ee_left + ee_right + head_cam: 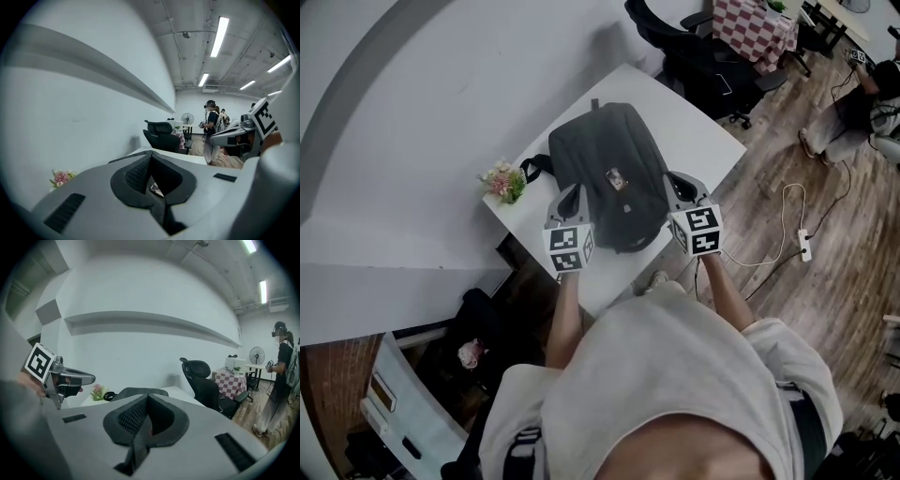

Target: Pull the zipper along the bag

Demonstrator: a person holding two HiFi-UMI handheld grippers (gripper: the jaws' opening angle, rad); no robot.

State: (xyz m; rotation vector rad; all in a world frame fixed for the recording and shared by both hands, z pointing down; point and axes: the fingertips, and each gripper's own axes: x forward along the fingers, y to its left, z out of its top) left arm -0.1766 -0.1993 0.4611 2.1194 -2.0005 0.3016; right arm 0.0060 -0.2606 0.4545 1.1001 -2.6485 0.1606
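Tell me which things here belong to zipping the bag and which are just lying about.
For the job:
- bag, lying on the table
- left gripper and right gripper, both shut, either side of the bag's near end

Lying about:
- flowers
- office chair
- checkered cloth
- power strip

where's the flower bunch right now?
Head view: the flower bunch sits at the white table's left edge, beside the black backpack's strap loop, just up-left of the left gripper.
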